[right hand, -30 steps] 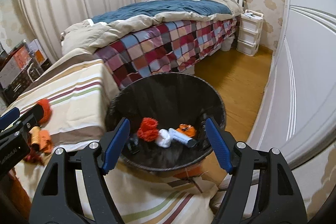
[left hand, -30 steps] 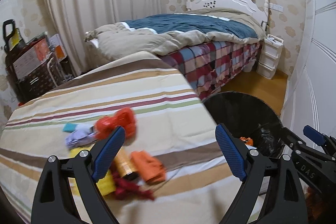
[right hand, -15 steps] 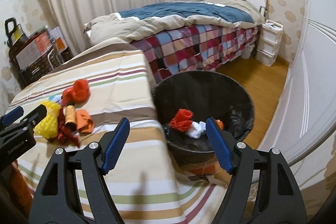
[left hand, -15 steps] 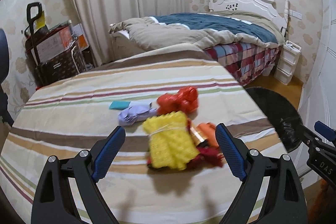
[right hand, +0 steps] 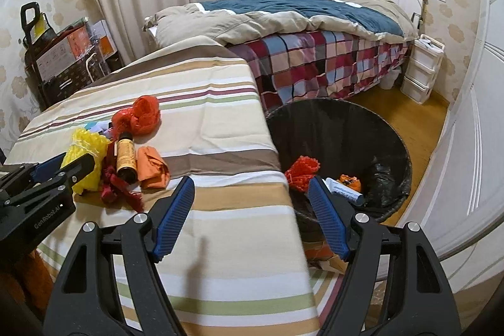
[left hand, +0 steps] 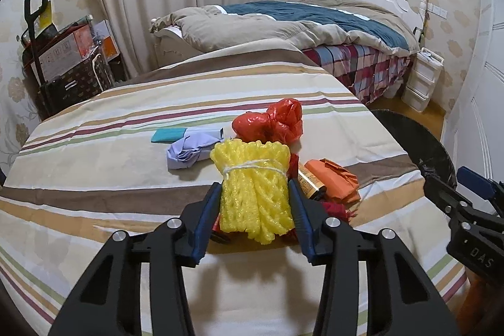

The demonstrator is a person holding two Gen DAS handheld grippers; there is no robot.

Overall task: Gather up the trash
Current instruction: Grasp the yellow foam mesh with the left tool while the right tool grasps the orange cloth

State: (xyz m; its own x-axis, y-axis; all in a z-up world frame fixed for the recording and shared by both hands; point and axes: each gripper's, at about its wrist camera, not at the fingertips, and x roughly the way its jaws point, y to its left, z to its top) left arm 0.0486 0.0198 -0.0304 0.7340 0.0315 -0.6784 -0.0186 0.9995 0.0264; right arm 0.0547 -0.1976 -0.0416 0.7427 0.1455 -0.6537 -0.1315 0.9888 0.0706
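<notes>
My left gripper [left hand: 254, 192] is shut on a yellow foam-net bundle [left hand: 253, 188] tied with white string, on the striped table [left hand: 110, 172]. Beside it lie a red plastic bag [left hand: 271, 123], a lilac wrapper [left hand: 192, 148], a teal piece [left hand: 167, 135], an orange wrapper [left hand: 334, 178], a brown bottle [right hand: 126, 156] and a dark red scrap [right hand: 118, 186]. My right gripper [right hand: 252, 194] is open and empty above the table's right edge, next to the black bin [right hand: 387, 128], which holds a red net [right hand: 302, 170] and other trash.
A bed [right hand: 299, 21] with a plaid skirt stands behind the table. A white drawer unit [right hand: 422, 68] is by the headboard. A trolley with boxes [left hand: 63, 59] stands at the far left. White doors [right hand: 472, 147] close the right side.
My left gripper has swung left over the trash pile, moved up to the yellow bundle and closed on it. My right gripper has shifted left from over the bin to the table's edge.
</notes>
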